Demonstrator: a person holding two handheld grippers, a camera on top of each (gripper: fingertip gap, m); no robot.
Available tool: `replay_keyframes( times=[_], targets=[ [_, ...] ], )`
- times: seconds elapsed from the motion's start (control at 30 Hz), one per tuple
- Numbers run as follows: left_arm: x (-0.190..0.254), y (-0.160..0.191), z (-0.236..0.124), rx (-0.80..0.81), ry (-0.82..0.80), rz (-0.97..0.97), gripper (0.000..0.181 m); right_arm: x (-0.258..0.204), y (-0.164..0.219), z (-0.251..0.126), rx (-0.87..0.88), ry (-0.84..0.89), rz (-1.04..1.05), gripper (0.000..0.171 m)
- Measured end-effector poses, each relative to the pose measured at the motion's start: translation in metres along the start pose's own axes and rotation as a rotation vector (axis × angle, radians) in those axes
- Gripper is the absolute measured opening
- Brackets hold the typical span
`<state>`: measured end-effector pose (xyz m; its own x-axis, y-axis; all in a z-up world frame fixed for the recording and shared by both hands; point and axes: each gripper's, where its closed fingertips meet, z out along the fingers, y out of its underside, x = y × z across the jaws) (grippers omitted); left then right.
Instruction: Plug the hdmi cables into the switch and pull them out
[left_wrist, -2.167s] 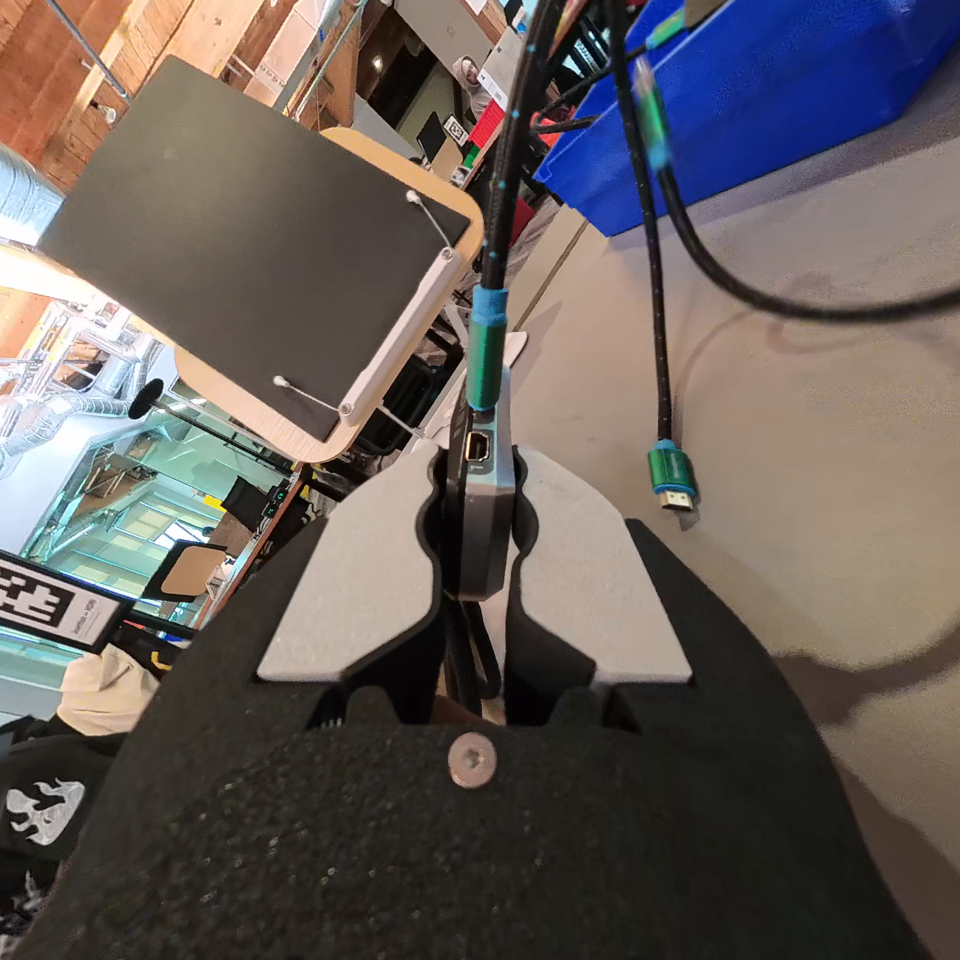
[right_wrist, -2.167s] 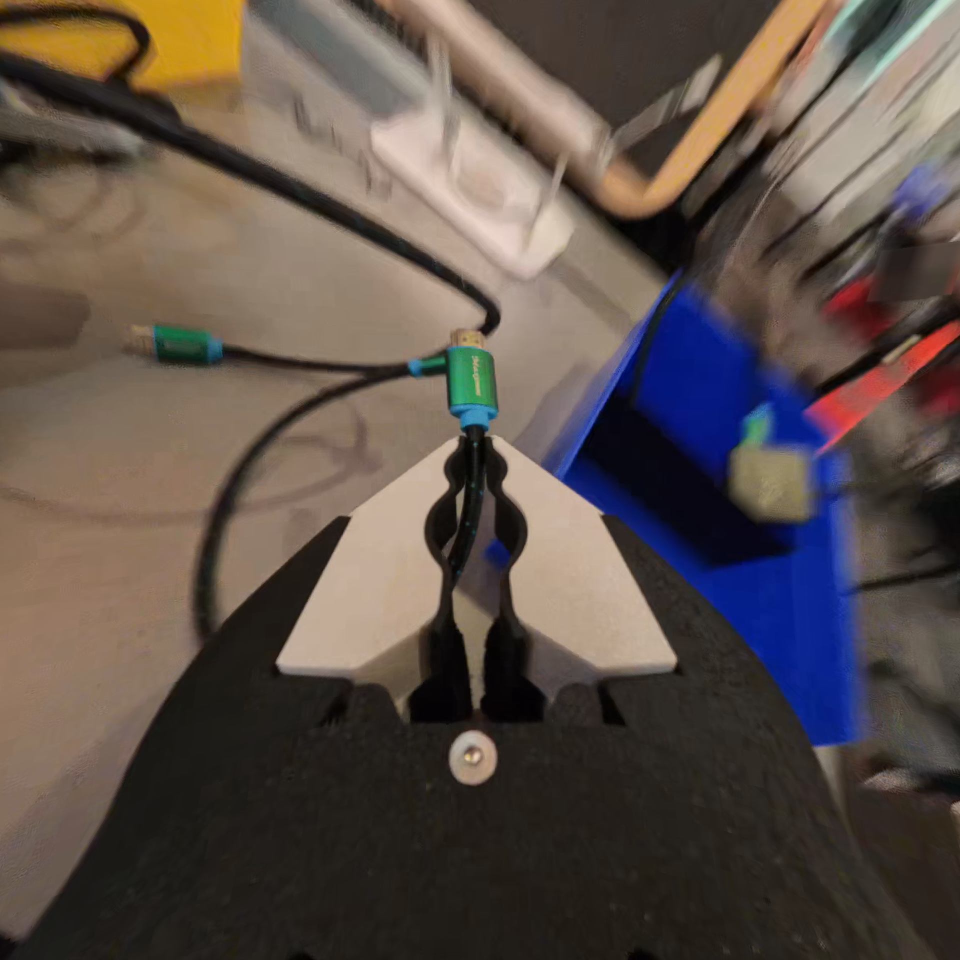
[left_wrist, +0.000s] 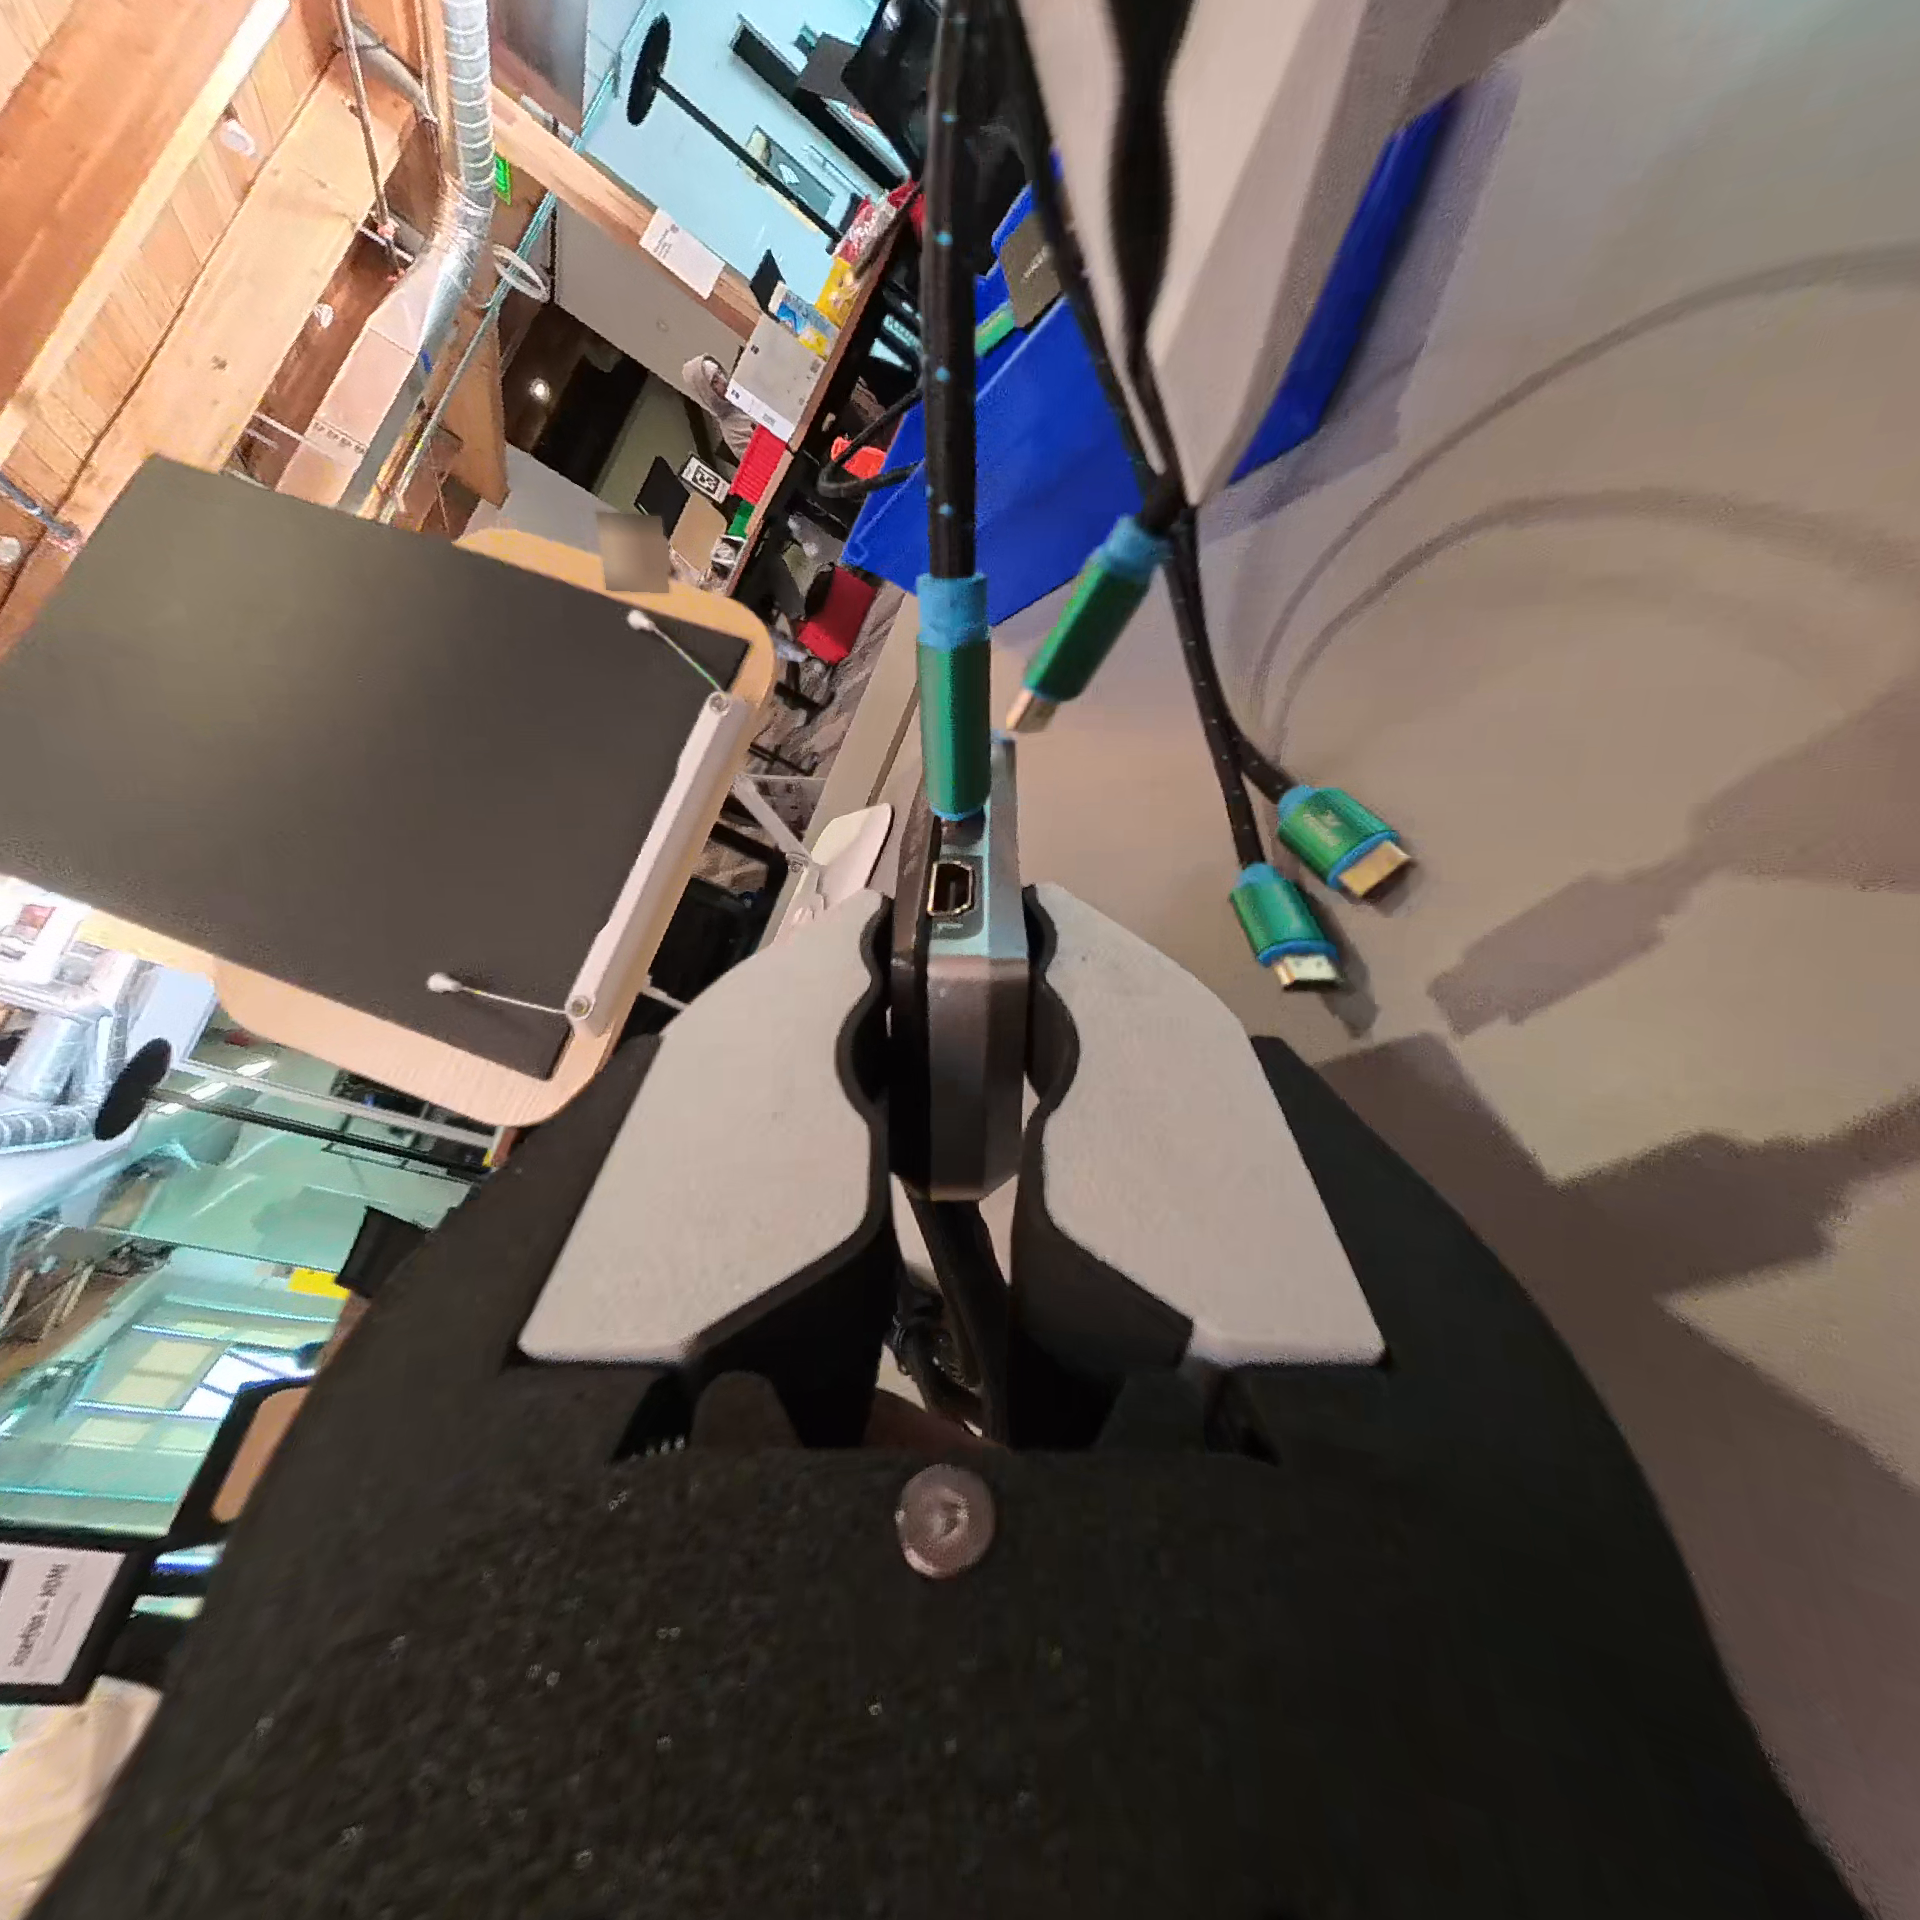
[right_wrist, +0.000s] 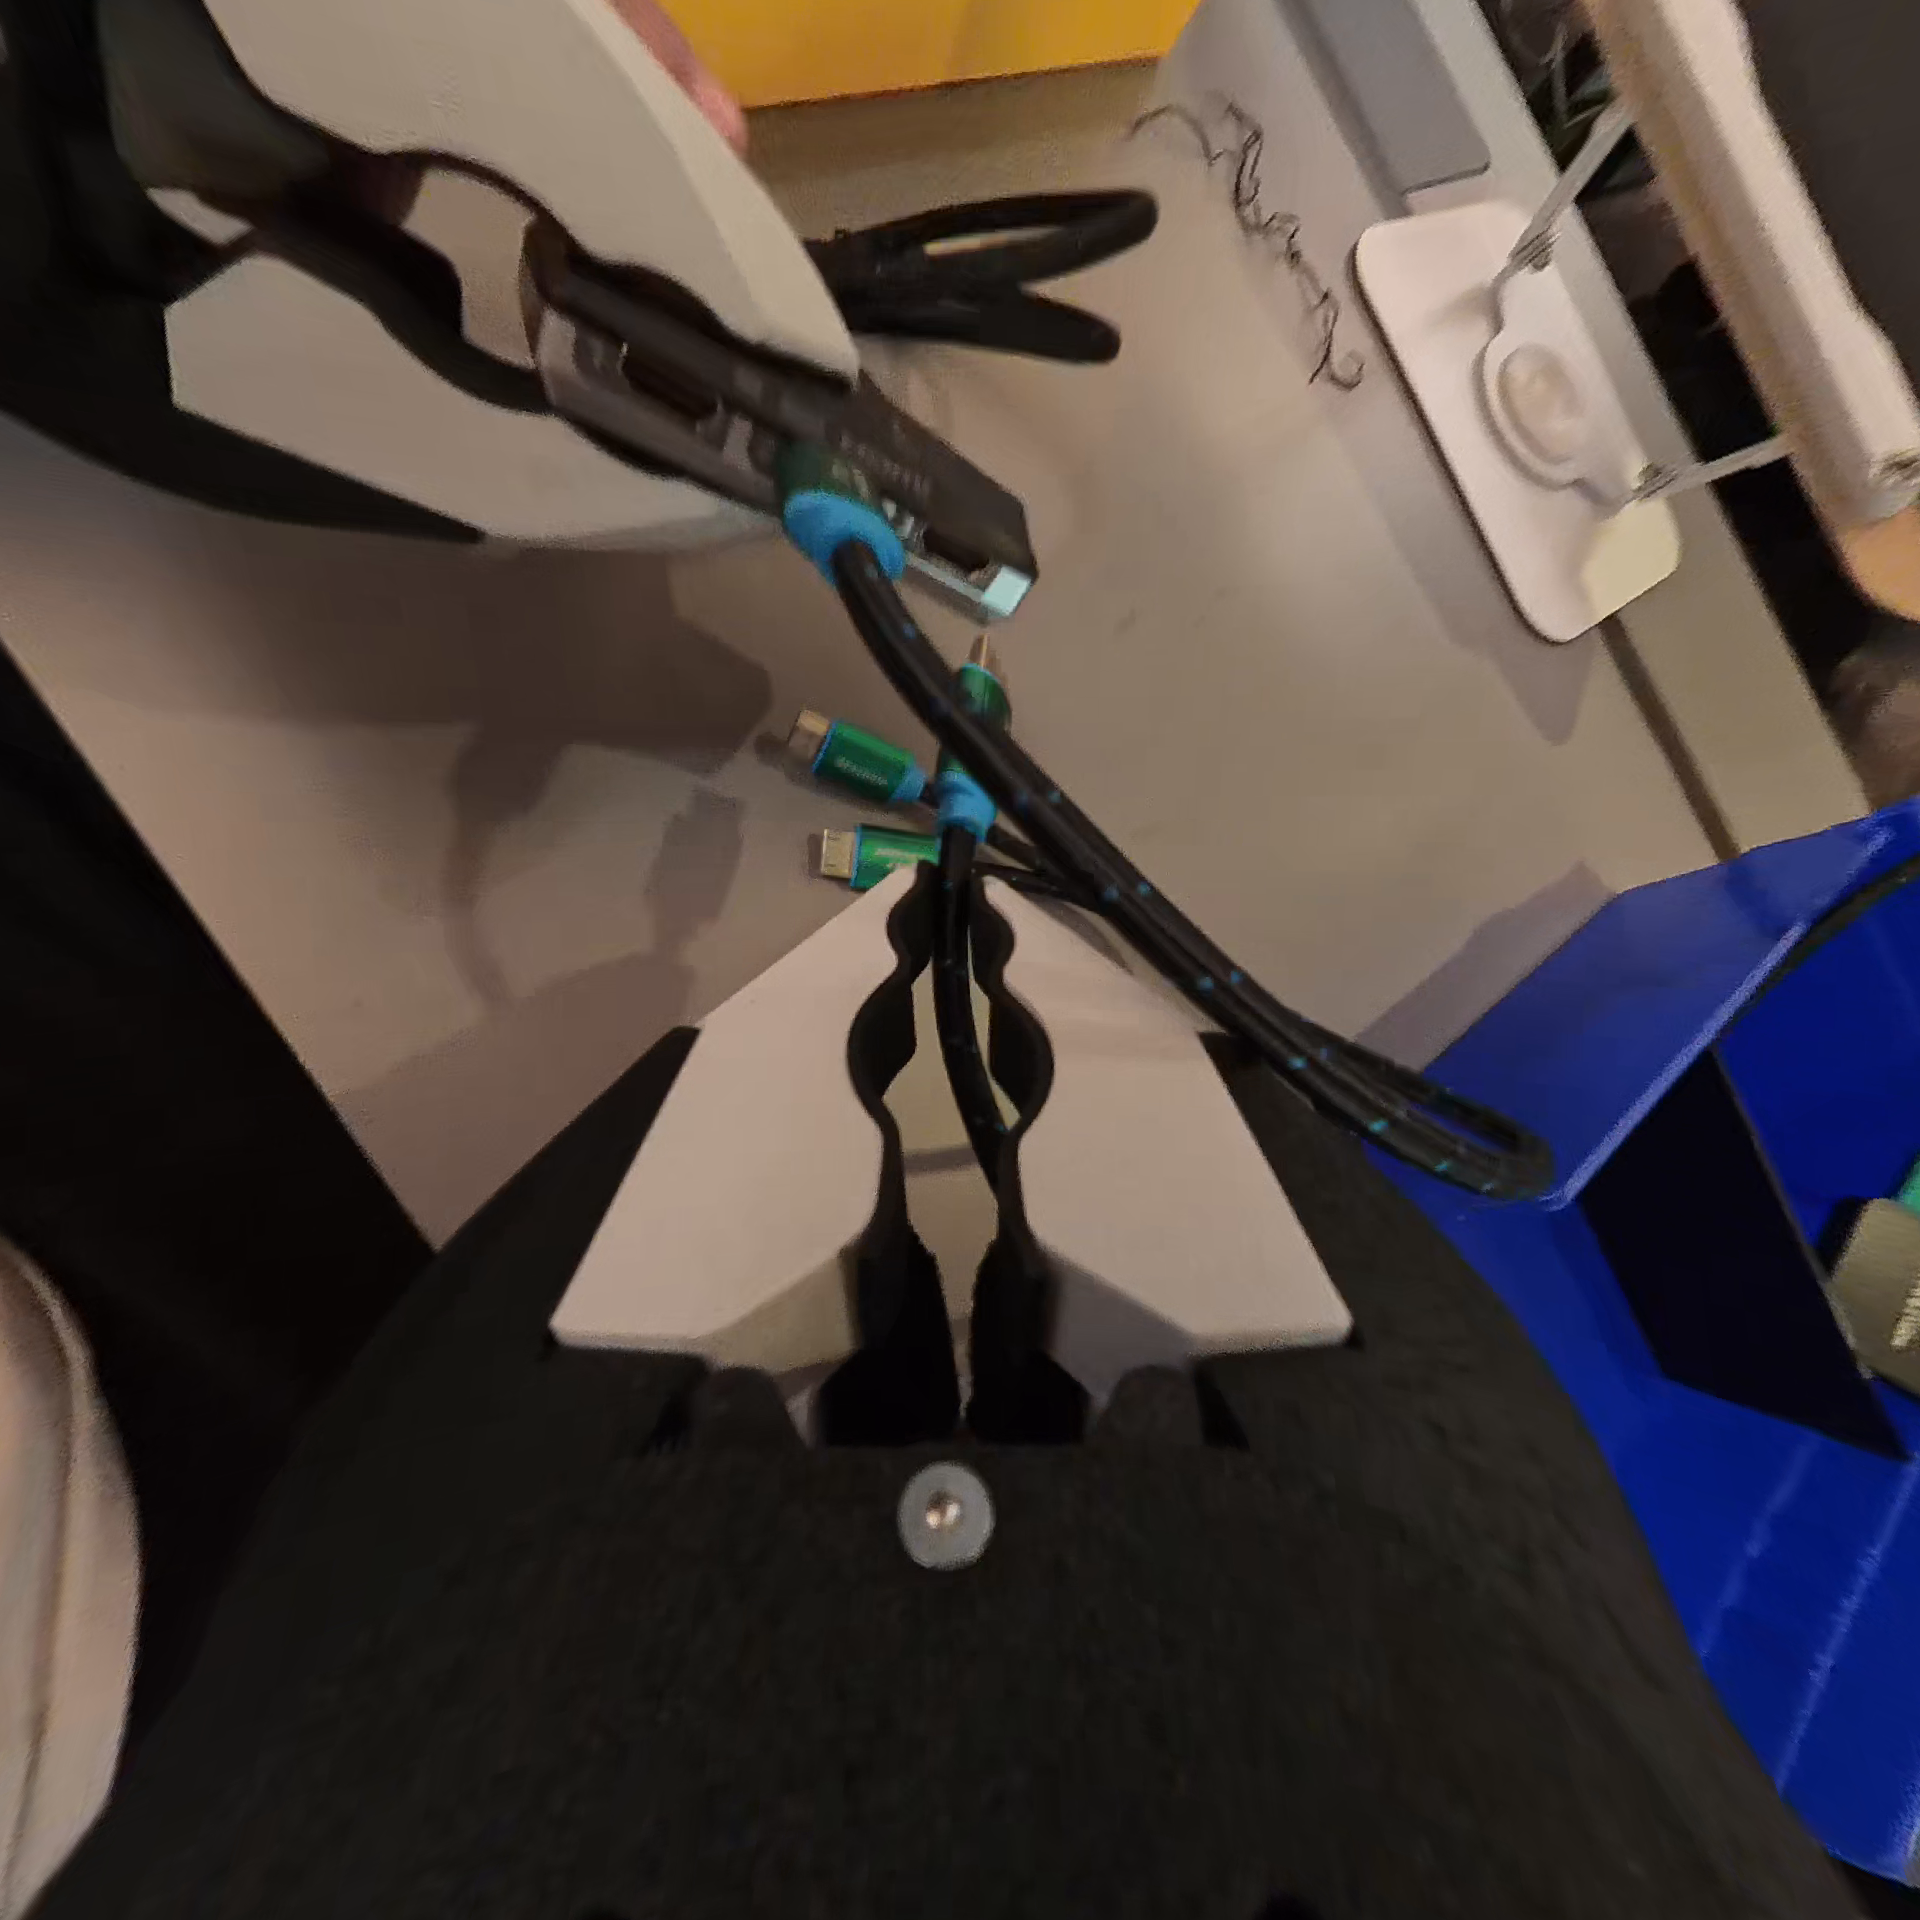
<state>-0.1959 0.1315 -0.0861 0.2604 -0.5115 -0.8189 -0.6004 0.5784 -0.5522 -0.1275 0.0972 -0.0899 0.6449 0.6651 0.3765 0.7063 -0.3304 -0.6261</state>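
1. Surface: plain grey tabletop (left_wrist: 1662, 727). Room behind, seen in left wrist view only: wood ceiling beams, silver duct, shelving, and a black board w/ light wood rim (left_wrist: 343, 748) tilted nearby.
2. Left gripper (left_wrist: 956, 935): jaws clamped on the grey hdmi switch (left_wrist: 961, 1049), held above the table. One green plug (left_wrist: 954, 727) sits in the switch; the port (left_wrist: 951, 888) next to it is empty.
3. Right gripper (right_wrist: 951, 894): jaws pinched on a black braided cable (right_wrist: 961, 1029) just behind its green plug (right_wrist: 977, 707), tip near the switch, not in.
4. Two more green plugs (left_wrist: 1314, 883) lie loose on the table.
5. Right wrist view alone shows a yellow bin (right_wrist: 935, 42) at far edge and a white mount (right_wrist: 1507, 416).
6. Blue bin (right_wrist: 1662, 1039) beside the table edge: a cable loop hangs over its rim; contents unclear.
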Motion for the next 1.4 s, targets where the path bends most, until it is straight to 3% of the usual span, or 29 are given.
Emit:
replay_keyframes(
  times=[0.27, 0.5, 0.57, 0.67, 0.73, 0.87, 1.03, 1.13, 1.3, 1.4],
  targets=[
    [-0.001, 0.007, 0.002, -0.021, 0.001, -0.012, 0.021, -0.006, 0.004, 0.006, -0.020, 0.058, -0.174, 0.006],
    [-0.013, 0.021, 0.005, -0.062, -0.043, -0.061, 0.021, -0.067, 0.045, 0.039, -0.115, -0.255, -0.035, 0.007],
    [-0.017, 0.024, 0.005, -0.052, -0.044, -0.085, 0.021, -0.098, 0.040, 0.035, -0.085, -0.415, 0.055, 0.011],
    [-0.024, 0.030, 0.002, -0.041, -0.048, -0.096, 0.021, -0.124, 0.010, 0.010, 0.093, -0.618, 0.074, 0.026],
    [-0.031, 0.035, 0.000, -0.035, -0.051, -0.123, 0.022, -0.106, -0.002, 0.002, 0.216, -0.563, -0.013, 0.035],
    [-0.039, 0.042, -0.003, -0.028, -0.045, -0.152, 0.022, -0.050, -0.002, 0.020, 0.352, -0.276, -0.259, 0.034],
    [-0.039, 0.045, -0.004, -0.023, -0.020, -0.162, 0.022, -0.075, -0.011, 0.050, 0.338, -0.347, -0.554, 0.034],
    [-0.037, 0.045, -0.004, -0.030, -0.017, -0.151, 0.022, -0.089, -0.014, 0.067, 0.294, -0.410, -0.611, 0.030],
    [-0.035, 0.047, -0.008, -0.037, -0.018, -0.163, 0.022, -0.124, -0.007, 0.052, 0.159, -0.723, -0.331, 0.035],
    [-0.033, 0.047, -0.011, -0.035, -0.018, -0.182, 0.022, -0.128, -0.005, 0.043, 0.080, -0.725, -0.013, 0.037]
  ],
)
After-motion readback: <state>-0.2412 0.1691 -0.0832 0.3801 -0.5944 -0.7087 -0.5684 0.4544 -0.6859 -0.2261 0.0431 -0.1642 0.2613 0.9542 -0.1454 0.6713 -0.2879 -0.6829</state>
